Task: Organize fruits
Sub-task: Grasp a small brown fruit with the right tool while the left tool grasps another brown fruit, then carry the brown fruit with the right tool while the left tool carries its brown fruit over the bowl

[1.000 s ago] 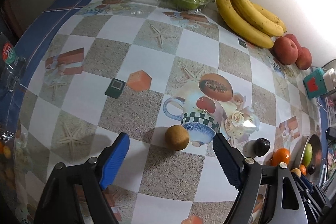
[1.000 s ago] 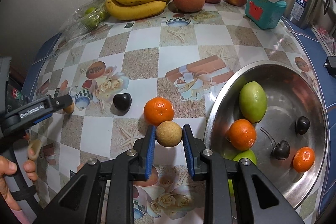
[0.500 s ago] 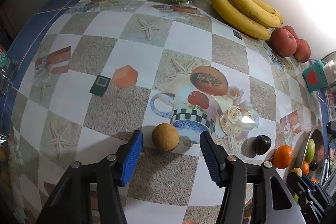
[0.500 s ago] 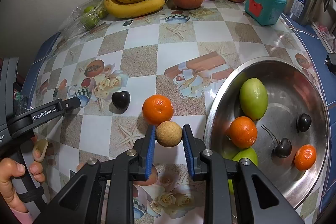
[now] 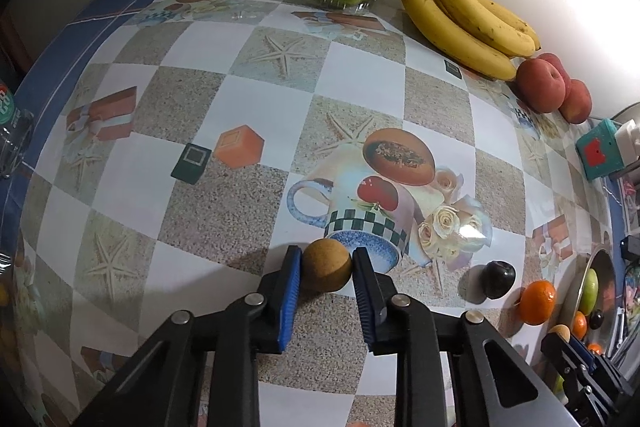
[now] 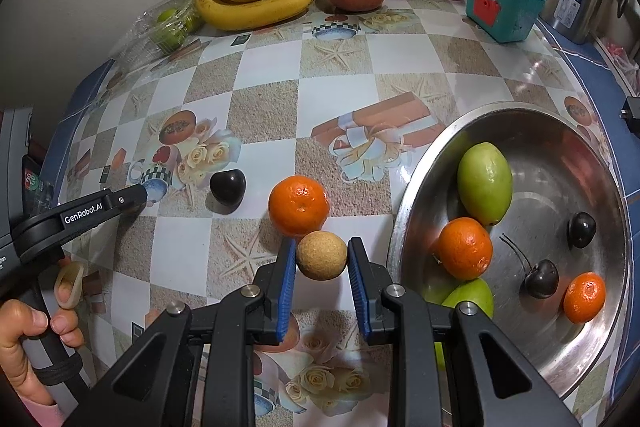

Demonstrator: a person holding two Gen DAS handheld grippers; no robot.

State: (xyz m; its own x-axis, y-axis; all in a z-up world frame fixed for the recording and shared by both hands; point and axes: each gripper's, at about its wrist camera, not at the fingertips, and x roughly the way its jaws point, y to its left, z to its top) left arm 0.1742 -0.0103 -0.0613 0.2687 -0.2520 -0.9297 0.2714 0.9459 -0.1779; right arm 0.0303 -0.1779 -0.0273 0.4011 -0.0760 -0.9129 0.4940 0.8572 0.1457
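Left tongs (image 5: pixel 326 269) pinch a brown ball-shaped fruit (image 5: pixel 326 265) on the tabletop (image 5: pixel 224 203); right tongs (image 6: pixel 322 259) clamp another brown fruit (image 6: pixel 321 255), steel bowl (image 6: pixel 404 223) just right, orange (image 6: pixel 298 205) touching ahead.

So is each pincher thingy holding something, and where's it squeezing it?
Yes. The left gripper pinches a small brown round fruit across its sides; the right gripper pinches another tan round fruit likewise.
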